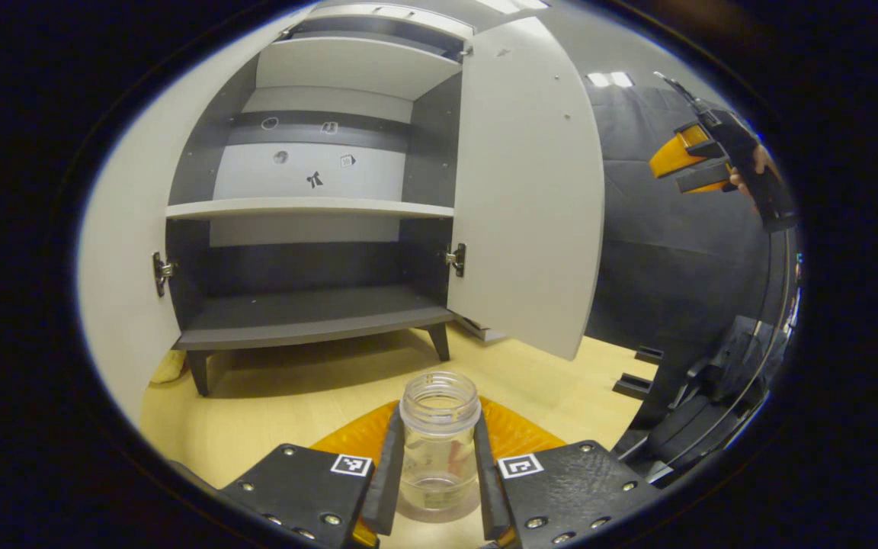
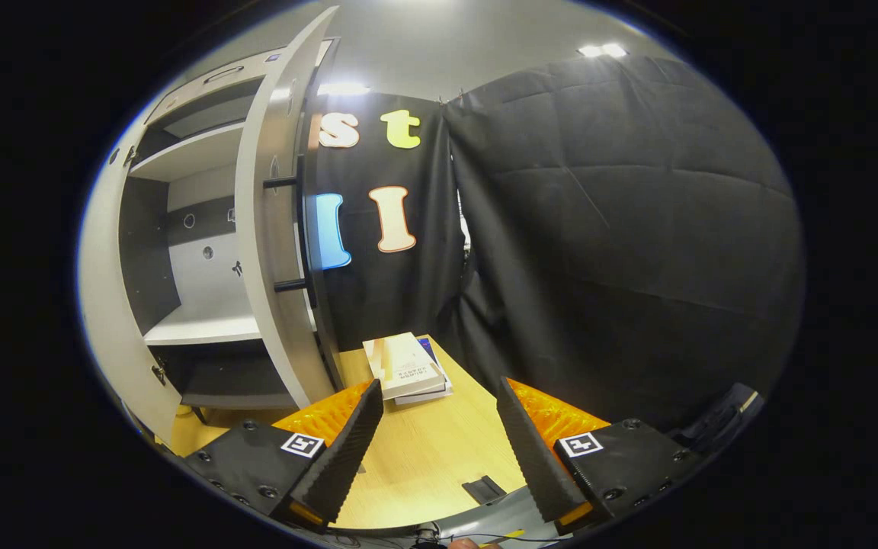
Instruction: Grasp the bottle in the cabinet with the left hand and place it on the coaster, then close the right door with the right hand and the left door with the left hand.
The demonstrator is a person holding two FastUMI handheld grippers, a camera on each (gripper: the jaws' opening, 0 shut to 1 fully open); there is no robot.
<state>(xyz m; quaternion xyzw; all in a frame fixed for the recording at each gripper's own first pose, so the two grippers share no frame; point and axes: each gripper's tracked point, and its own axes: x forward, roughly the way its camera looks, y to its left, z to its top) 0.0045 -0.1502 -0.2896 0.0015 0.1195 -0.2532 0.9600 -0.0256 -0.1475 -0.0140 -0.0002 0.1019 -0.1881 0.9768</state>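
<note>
Bottle [image 1: 439, 442] between left gripper [image 1: 439, 488] fingers, doors [image 1: 527, 191] wide

No words or numbers can be read here. The top book [image 2: 402, 364] has small print on its cover — too tiny to read. Little stickers [image 1: 315, 180] sit on the cabinet's back wall [image 1: 294, 171] — pictures, not words.

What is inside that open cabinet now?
The cabinet shelves look bare, apart from small stickers on the back panel. The bottle sits outside, between the left gripper fingers. The door hides part of the interior.
</note>
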